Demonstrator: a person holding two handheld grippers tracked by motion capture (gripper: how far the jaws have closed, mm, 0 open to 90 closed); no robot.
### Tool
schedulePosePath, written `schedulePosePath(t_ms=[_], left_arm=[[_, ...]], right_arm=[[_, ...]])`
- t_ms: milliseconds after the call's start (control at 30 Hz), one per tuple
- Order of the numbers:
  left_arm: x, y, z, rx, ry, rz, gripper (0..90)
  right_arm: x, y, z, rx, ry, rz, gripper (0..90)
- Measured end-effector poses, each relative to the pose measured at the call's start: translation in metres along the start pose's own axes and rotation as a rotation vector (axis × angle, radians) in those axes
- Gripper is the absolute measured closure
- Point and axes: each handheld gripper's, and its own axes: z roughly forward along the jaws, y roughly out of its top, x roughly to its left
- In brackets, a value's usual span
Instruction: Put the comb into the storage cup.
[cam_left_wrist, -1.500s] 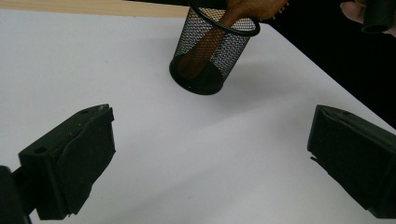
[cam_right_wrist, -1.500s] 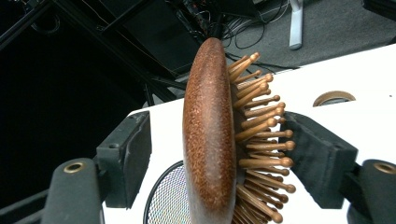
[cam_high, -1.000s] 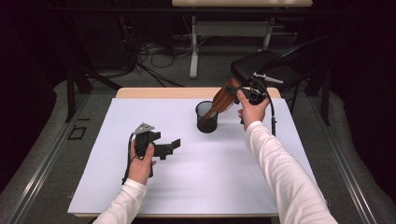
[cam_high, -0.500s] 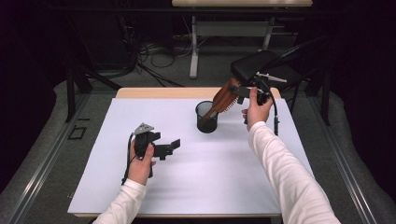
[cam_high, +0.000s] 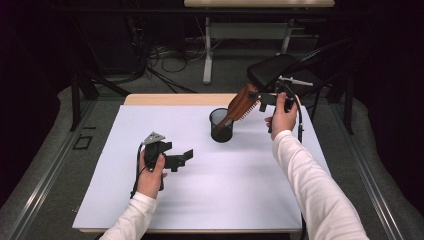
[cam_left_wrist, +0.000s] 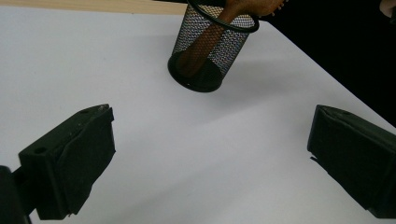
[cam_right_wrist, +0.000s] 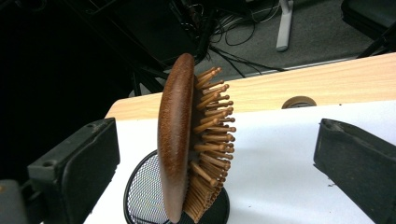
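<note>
A wooden hairbrush (cam_high: 242, 104) stands handle-down in a black mesh cup (cam_high: 221, 126) at the back middle of the white sheet, its head leaning right over the rim. Just right of the head, my right gripper (cam_high: 261, 98) hangs open. In the right gripper view the brush head (cam_right_wrist: 180, 140) rises edge-on between the spread jaws, touching neither, above the cup (cam_right_wrist: 144, 196). My left gripper (cam_high: 185, 157) rests open on the sheet at the left. Its own view looks past wide jaws at the cup (cam_left_wrist: 205, 51) and the brush handle (cam_left_wrist: 205, 37).
The white sheet (cam_high: 200, 200) covers most of a wooden table (cam_high: 170, 99), whose bare strip shows at the back with a round cable hole (cam_right_wrist: 299, 101). A black chair (cam_high: 280, 72) stands behind the back right corner. Cables lie on the floor beyond.
My right gripper has drawn back a little to the right, away from the brush head. The brush stays leaning in the cup. The left gripper has not moved.
</note>
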Motion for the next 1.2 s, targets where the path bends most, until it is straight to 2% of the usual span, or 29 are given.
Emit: schedulePosePath(t_ms=[500, 700, 767, 1000, 1200], left_arm=[[0.0, -0.001, -0.002, -0.001, 0.003, -0.001, 1.0], [0.0, -0.001, -0.002, -0.001, 0.004, -0.002, 1.0], [0.0, -0.001, -0.001, 0.0, 0.004, 0.0, 1.0], [0.0, -0.001, -0.002, 0.001, 0.005, 0.002, 1.0], [0.0, -0.001, -0.002, -0.001, 0.005, -0.002, 1.0]], right_arm=[[0.0, 0.003, -0.01, 0.027, -0.02, -0.046, 1.9], [0.001, 0.002, -0.013, 0.05, -0.034, -0.104, 3.8], [0.004, 0.002, -0.015, 0.057, -0.053, -0.16, 4.3], [0.01, 0.0, -0.018, 0.089, -0.08, -0.265, 4.4], [0.009, 0.001, -0.02, 0.105, -0.093, -0.29, 4.4]])
